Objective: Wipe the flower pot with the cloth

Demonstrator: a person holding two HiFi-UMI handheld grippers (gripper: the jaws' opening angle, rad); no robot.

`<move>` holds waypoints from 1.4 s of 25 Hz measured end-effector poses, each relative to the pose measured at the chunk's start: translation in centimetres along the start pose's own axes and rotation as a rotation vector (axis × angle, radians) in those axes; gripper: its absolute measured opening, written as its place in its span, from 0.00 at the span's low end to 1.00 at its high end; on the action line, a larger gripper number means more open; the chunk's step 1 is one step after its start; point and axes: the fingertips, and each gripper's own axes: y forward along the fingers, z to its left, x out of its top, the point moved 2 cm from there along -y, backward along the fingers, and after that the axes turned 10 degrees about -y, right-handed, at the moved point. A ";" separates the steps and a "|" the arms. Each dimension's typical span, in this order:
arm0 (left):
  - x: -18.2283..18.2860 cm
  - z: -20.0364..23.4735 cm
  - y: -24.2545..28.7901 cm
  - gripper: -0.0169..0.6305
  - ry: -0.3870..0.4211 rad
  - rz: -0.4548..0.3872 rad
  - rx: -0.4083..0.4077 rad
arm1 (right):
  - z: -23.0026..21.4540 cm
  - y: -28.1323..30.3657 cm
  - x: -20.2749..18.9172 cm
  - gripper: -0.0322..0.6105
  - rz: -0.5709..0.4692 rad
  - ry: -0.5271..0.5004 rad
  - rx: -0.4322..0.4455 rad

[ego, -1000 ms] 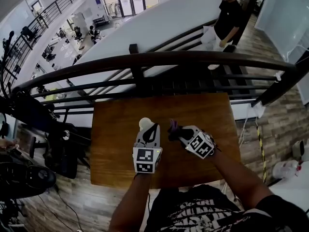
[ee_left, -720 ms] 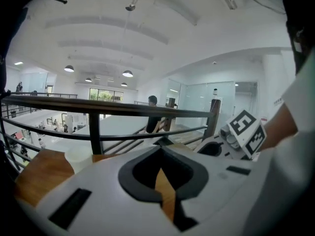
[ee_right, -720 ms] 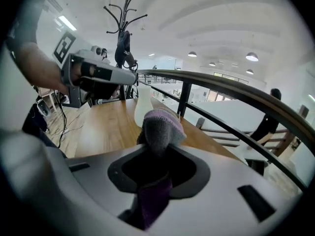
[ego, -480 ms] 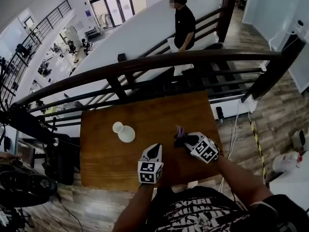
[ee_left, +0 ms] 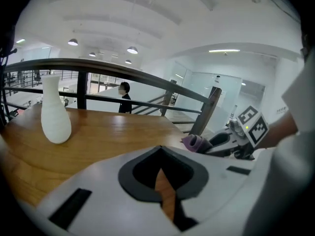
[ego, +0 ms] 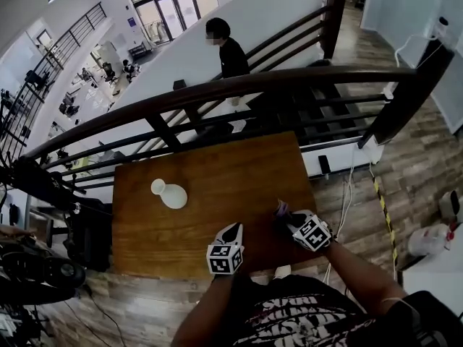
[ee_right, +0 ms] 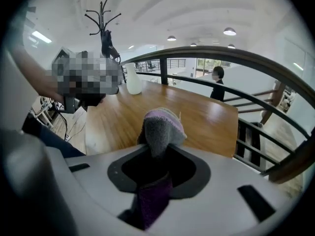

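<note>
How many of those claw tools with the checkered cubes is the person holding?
2. The left claw is over the table near its front edge, with nothing in it. The right claw, just to its right, grips a purple cloth.

A brown wooden table stands with a dark curved railing along its far side. Beyond the railing, a person in dark clothes is on a staircase. Plank floor lies to the right. A coat stand rises beyond the table's left end.
</note>
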 end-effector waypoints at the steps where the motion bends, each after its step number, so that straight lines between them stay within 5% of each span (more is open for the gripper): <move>1: -0.4 0.0 0.2 0.02 -0.002 0.007 0.008 | 0.2 0.2 -0.7 0.18 0.006 0.006 0.008; 11: -3.5 -0.4 2.3 0.02 -0.031 0.052 0.057 | 1.9 3.0 -2.3 0.38 0.001 0.085 0.104; 18: -2.4 -0.8 0.8 0.02 -0.095 -0.003 0.099 | 2.0 -0.2 3.4 0.38 -0.171 0.098 0.052; 25: 2.3 -0.4 -5.3 0.02 -0.083 -0.149 0.171 | 2.5 -3.4 12.2 0.07 -0.342 0.066 -0.030; 35: 9.6 -0.5 -16.8 0.02 0.081 -0.452 0.276 | 7.3 -9.6 22.0 0.05 -0.644 -0.007 -0.128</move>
